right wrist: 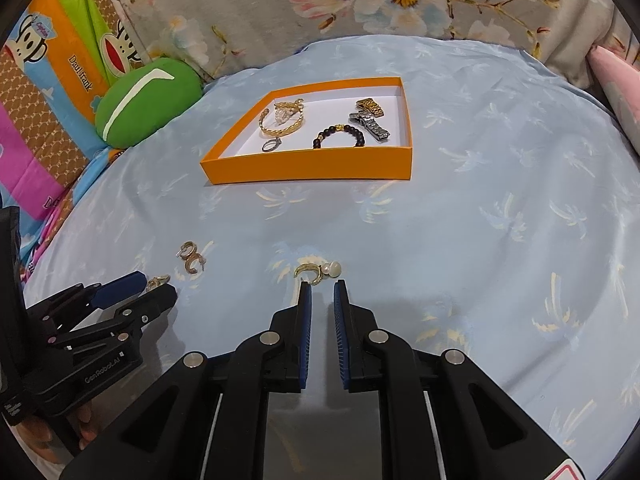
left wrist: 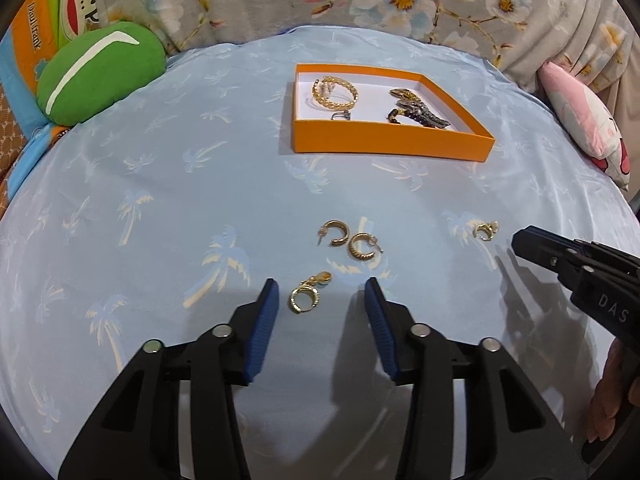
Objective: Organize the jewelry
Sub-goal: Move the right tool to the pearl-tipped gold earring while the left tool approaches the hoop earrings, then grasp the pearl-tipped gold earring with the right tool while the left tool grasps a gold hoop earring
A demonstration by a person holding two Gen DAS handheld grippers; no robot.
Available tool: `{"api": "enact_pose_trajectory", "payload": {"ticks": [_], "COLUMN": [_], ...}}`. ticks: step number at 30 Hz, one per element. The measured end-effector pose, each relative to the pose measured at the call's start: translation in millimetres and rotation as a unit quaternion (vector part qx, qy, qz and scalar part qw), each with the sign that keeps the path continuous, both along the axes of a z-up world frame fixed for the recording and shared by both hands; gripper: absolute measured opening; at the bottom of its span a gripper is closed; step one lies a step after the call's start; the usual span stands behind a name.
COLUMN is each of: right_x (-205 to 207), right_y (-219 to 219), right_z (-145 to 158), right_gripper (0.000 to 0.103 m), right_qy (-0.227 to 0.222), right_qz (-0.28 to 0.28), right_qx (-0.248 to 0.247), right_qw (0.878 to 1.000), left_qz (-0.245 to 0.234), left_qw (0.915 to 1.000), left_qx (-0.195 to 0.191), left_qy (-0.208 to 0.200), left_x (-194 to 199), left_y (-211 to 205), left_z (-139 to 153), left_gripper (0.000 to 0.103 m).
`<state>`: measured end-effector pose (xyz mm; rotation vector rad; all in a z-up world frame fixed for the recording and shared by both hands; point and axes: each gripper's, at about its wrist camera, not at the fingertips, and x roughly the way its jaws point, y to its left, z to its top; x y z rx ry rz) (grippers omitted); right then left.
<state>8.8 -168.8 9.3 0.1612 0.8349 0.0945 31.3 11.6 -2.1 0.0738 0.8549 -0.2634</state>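
1. Currently the left hand-held gripper (left wrist: 322, 292) gapes wide, empty, straddling a small gold hoop earring with charm (left wrist: 306, 297), well short of the shallow orange cardboard box (left wrist: 390, 138).
2. Right hand-held gripper (right wrist: 322, 287): narrowly parted, empty.
3. Likely light, stiff, slippery; pinch across the hoop.

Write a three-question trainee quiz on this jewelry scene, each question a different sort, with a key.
1. True or false: the black bead bracelet already lies inside the orange tray.
2. Which piece lies just ahead of the right gripper? A) silver ring B) pearl earring C) watch
3. Fill in: the left gripper has its jaws ____ around the small gold hoop earring on the blue cloth.

Key:
1. True.
2. B, the pearl earring.
3. Open; neither pad touches it.
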Motion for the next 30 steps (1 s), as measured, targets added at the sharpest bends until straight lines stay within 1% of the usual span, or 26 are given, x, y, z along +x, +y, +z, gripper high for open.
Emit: {"api": "enact_pose_trajectory", "payload": {"ticks": [1,4,6,8,15,17,19,21,22,23,24,25,30], "right_x": [0.6,4.6,9.1,14.9,29.3,30.2,30.5,29.7,29.3,29.3,29.2,29.5,29.5], "right_y": [-0.2,1.6,4.7,8.0,16.0,17.6,20.6,21.3,21.7,21.7,21.3,20.8,19.1], "right_z": [0.4,1.2,1.5,1.3,-6.8,-8.3,-8.3,-8.1,-7.6,-7.8,-7.7,-7.8,-7.7], "right_gripper": [0.023,0.03,0.033,0.034,0.035,0.031,0.023,0.022,0.02,0.012,0.012,0.0,0.0], "right_qy": [-0.001,-0.001,0.0,0.001,0.022,0.022,0.022,0.02,0.018,0.018,0.018,0.019,0.019], "right_qz": [-0.001,0.003,0.007,0.01,0.007,0.006,0.005,0.006,0.006,0.006,0.005,0.007,0.01], "right_qx": [0.0,-0.004,-0.011,-0.017,-0.038,-0.046,-0.062,-0.063,-0.064,-0.066,-0.064,-0.061,-0.054], "right_qw": [1.0,1.0,1.0,1.0,0.999,0.999,0.998,0.998,0.998,0.998,0.998,0.998,0.998], "left_qz": [0.001,0.003,0.007,0.009,0.008,0.008,0.009,0.01,0.01,0.01,0.011,0.011,0.012], "left_qw": [1.0,1.0,1.0,0.9999,0.9999,0.9999,0.9999,0.9998,0.9998,0.9998,0.9998,0.9998,0.9998], "left_qx": [0.001,-0.002,-0.003,-0.005,-0.01,-0.012,-0.011,-0.011,-0.011,-0.011,-0.011,-0.012,-0.012], "left_qy": [0.0,0.0,0.0,0.001,0.005,0.007,0.008,0.009,0.01,0.009,0.01,0.011,0.011], "left_x": [0.3,1.5,2.4,3.5,5.1,6.0,6.6,7.0,7.2,7.3,7.4,7.7,8.5], "left_y": [-0.2,1.4,2.5,3.9,5.7,6.4,6.2,6.0,5.8,6.0,6.2,6.4,6.1], "left_z": [0.0,0.0,0.1,0.0,0.3,0.6,0.9,1.3,1.4,1.4,1.4,1.4,1.6], "left_gripper": [0.036,0.026,0.017,0.014,0.014,0.014,0.014,0.014,0.014,0.014,0.014,0.014,0.014]}}
